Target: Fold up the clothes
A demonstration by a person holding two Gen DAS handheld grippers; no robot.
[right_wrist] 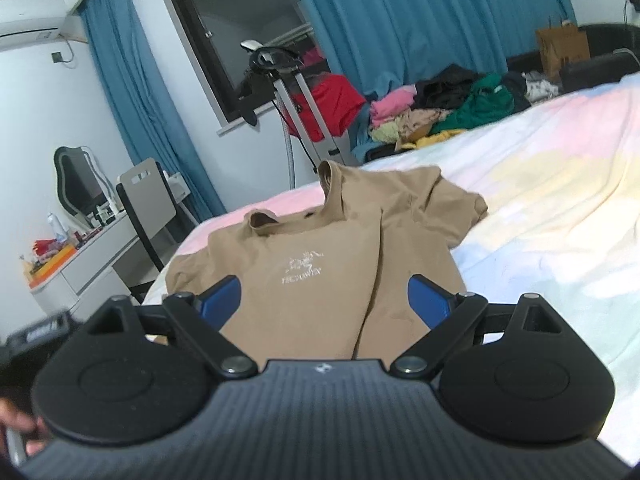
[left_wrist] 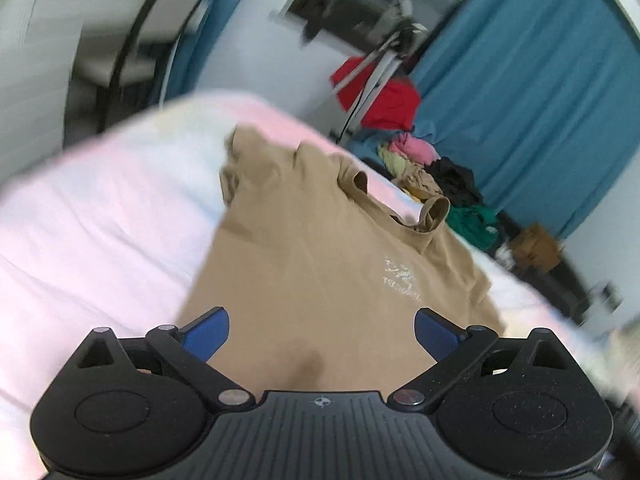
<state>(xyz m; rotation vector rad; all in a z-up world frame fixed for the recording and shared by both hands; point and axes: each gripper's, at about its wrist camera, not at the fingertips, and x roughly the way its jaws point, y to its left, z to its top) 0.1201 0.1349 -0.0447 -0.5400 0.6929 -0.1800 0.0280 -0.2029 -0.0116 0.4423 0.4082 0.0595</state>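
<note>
pale, unreadable lettering on shirt (right_wrist: 316, 264)

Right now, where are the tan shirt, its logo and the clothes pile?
Tan shirt (right_wrist: 320, 300): right wrist view, chest.
Logo (right_wrist: 303, 269): right wrist view, white print.
Clothes pile (right_wrist: 440, 108): right wrist view, middle of heap.

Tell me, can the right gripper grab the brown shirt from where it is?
Probably yes. The right gripper is open, pointing straight at the tan shirt lying on the bed sheet, and nothing sits between them.

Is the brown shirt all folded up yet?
Only partly: the brown shirt has one side flapped over, logo and collar showing.
</note>
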